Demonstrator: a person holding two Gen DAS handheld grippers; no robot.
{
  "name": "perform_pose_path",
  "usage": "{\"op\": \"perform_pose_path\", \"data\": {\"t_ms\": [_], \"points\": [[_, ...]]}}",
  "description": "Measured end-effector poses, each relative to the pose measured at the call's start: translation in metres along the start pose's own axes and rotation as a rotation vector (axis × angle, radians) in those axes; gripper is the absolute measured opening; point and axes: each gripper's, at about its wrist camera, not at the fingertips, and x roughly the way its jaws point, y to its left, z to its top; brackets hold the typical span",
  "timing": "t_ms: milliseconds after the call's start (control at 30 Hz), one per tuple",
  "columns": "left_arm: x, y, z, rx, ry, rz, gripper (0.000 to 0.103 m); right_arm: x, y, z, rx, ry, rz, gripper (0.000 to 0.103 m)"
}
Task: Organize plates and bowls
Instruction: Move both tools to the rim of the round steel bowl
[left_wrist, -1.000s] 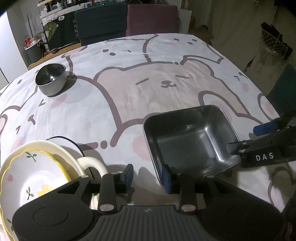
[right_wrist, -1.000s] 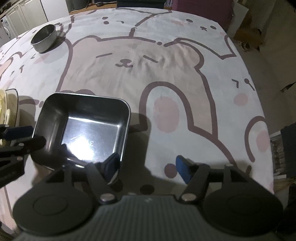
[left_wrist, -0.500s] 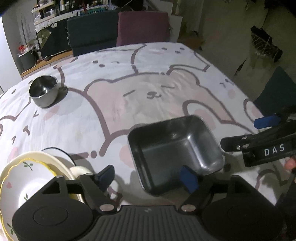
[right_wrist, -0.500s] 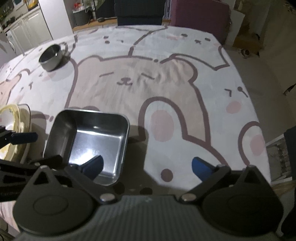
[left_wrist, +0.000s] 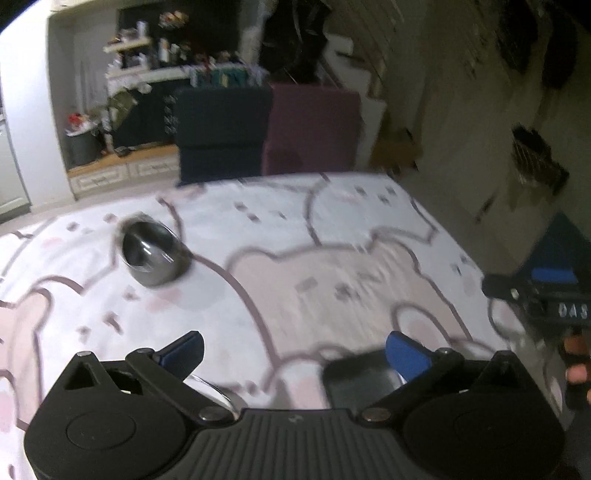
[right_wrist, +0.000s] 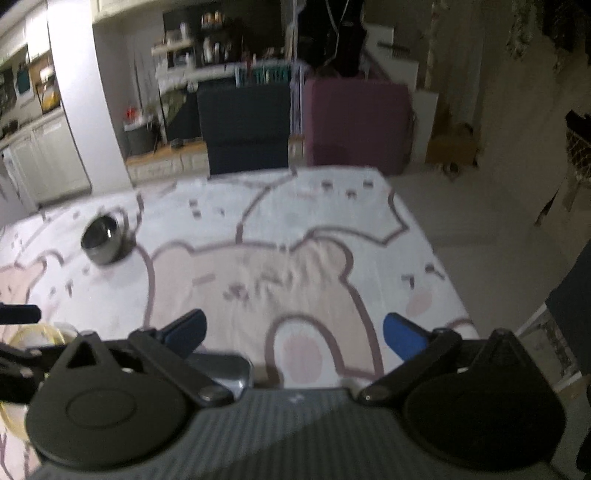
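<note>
The left gripper (left_wrist: 293, 350) hangs above the desk (left_wrist: 332, 236) with its jaws opening, released, and nothing between them. The right gripper (right_wrist: 293, 328) has its jaws spread wide and released, also empty.

The square metal tray (left_wrist: 360, 380) rests on the desk at the near edge of the left wrist view, just behind the left gripper's right-hand fingertip (left_wrist: 406, 354); in the right wrist view only one corner of it shows, below the left-hand fingertip (right_wrist: 186, 328).

The round metal bowl (left_wrist: 153, 258) stands upright on the far left part of the desk, well apart from the tray. A yellow-rimmed plate (right_wrist: 33, 338) lies at the near left, partly hidden. The bear-print cloth (right_wrist: 258, 266) covers the desk. Two chairs (right_wrist: 295, 125) stand at the far edge.
</note>
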Motion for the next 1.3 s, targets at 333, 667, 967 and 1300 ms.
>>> {"op": "perform_pose_path", "data": {"t_ms": [333, 667, 967, 1300], "points": [[0.004, 0.093, 0.036, -0.142, -0.097, 0.096, 0.103, 0.020, 0.064, 0.033, 0.036, -0.101, 0.115, 0.103], [0.055, 0.176, 0.054, -0.256, -0.104, 0.206, 0.103, 0.088, 0.154, 0.058, 0.010, -0.044, 0.218, 0.103], [0.102, 0.210, 0.072, -0.229, -0.111, 0.236, 0.103, 0.167, 0.198, 0.068, 0.107, 0.085, 0.264, 0.103], [0.153, 0.234, 0.068, -0.314, -0.056, 0.179, 0.103, 0.218, 0.220, 0.066, 0.172, 0.132, 0.294, 0.103]]}}
